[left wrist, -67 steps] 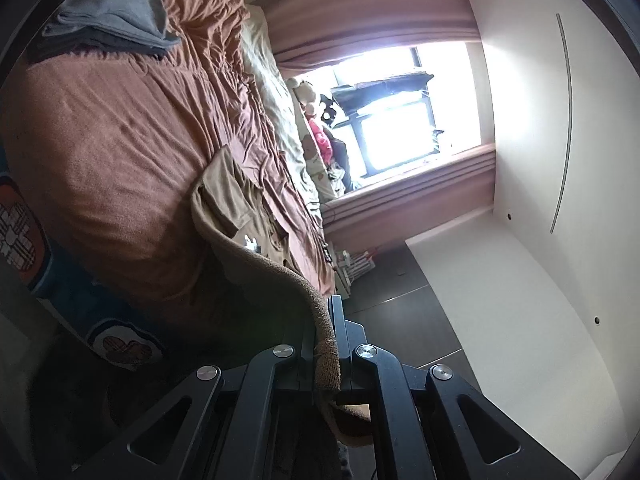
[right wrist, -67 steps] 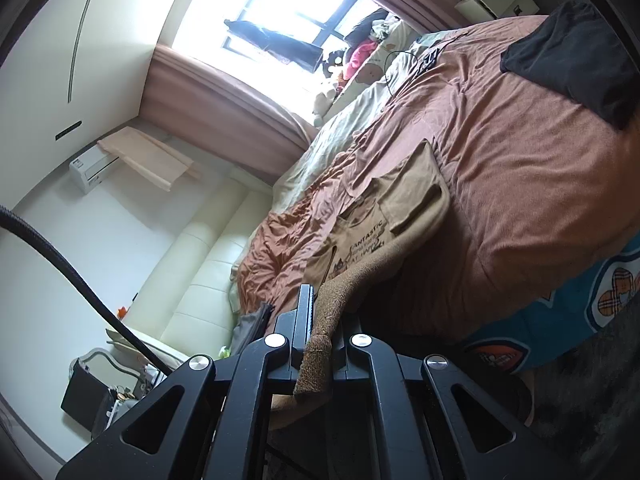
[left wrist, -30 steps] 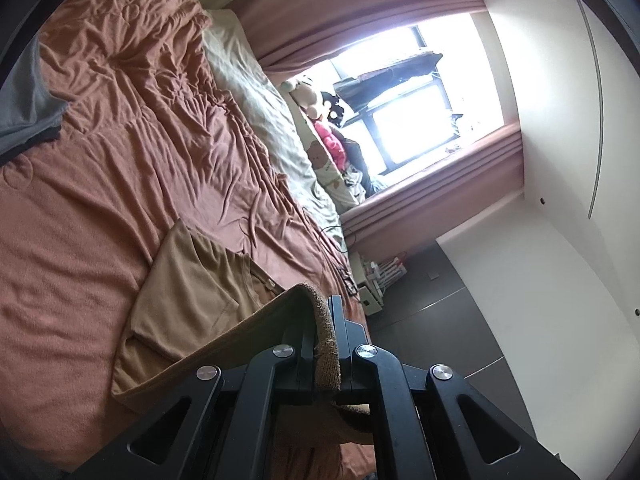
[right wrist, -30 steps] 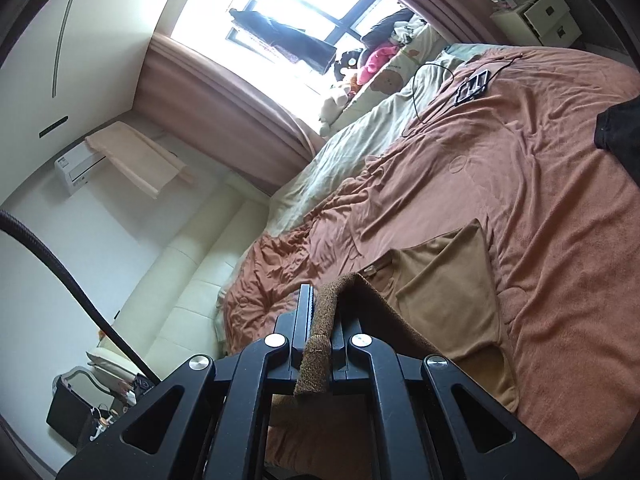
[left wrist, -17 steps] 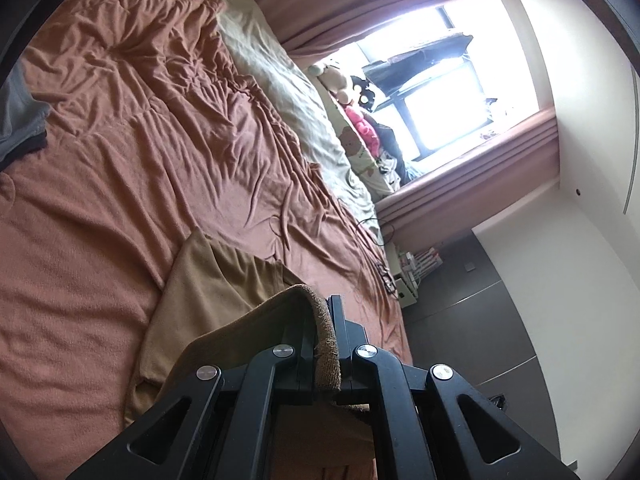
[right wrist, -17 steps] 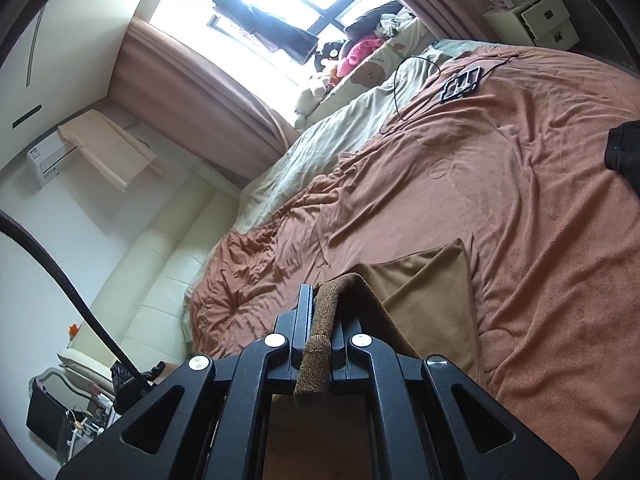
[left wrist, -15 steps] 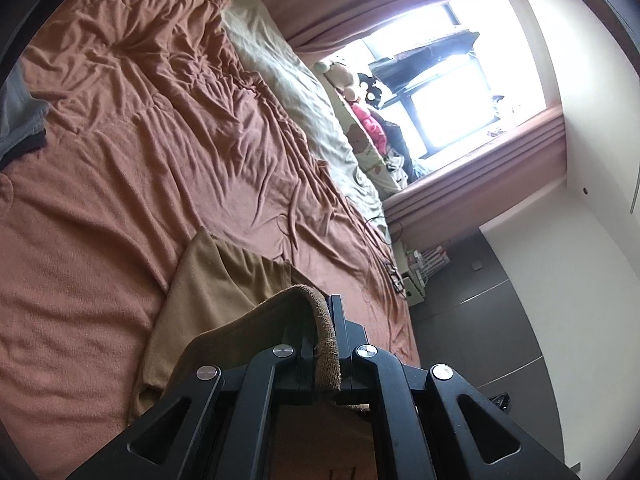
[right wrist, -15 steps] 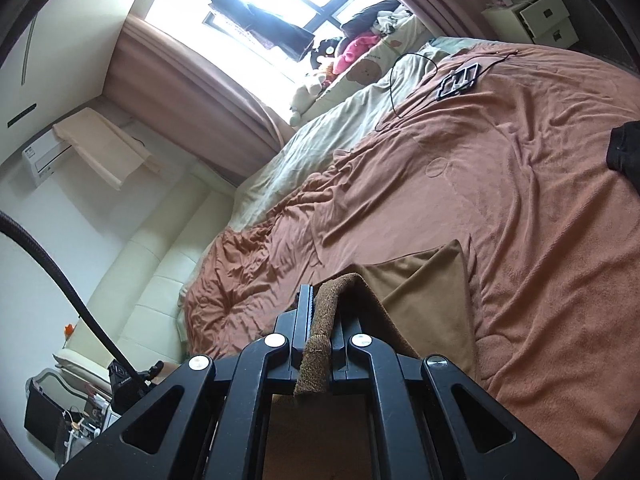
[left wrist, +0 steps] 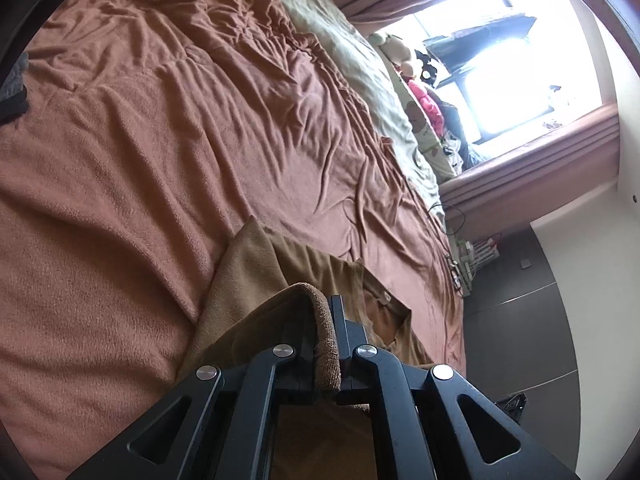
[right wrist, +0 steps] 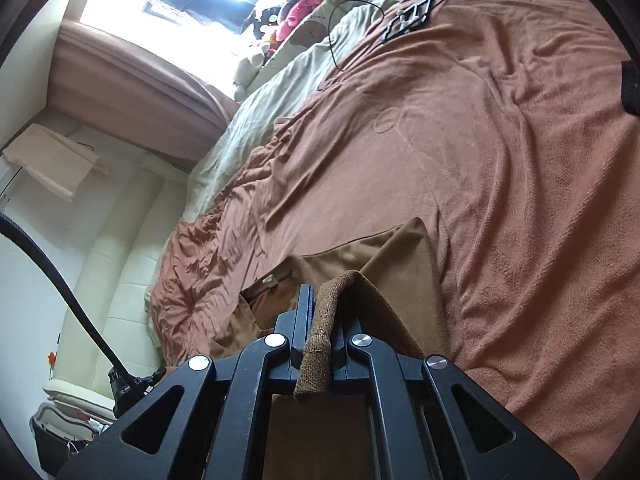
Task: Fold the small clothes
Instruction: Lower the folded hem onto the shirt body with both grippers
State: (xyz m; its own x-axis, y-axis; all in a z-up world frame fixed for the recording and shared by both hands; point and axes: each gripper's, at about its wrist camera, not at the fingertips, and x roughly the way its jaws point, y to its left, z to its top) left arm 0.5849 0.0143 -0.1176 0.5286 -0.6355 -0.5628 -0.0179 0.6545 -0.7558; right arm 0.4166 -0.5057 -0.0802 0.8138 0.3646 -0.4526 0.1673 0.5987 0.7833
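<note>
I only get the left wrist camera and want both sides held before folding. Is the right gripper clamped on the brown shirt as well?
Observer: Yes, the right gripper is shut on the ribbed hem of the brown shirt.
Operator: Is that corner lifted?
Observer: The hem rises off the blanket into the jaws; the part beyond lies flat.
Operator: What's on its far side?
Observer: A cream padded headboard.

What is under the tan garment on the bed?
The tan garment lies on the rust-brown blanket, its hem raised by both grippers. Anything beneath its folded layers is covered.
</note>
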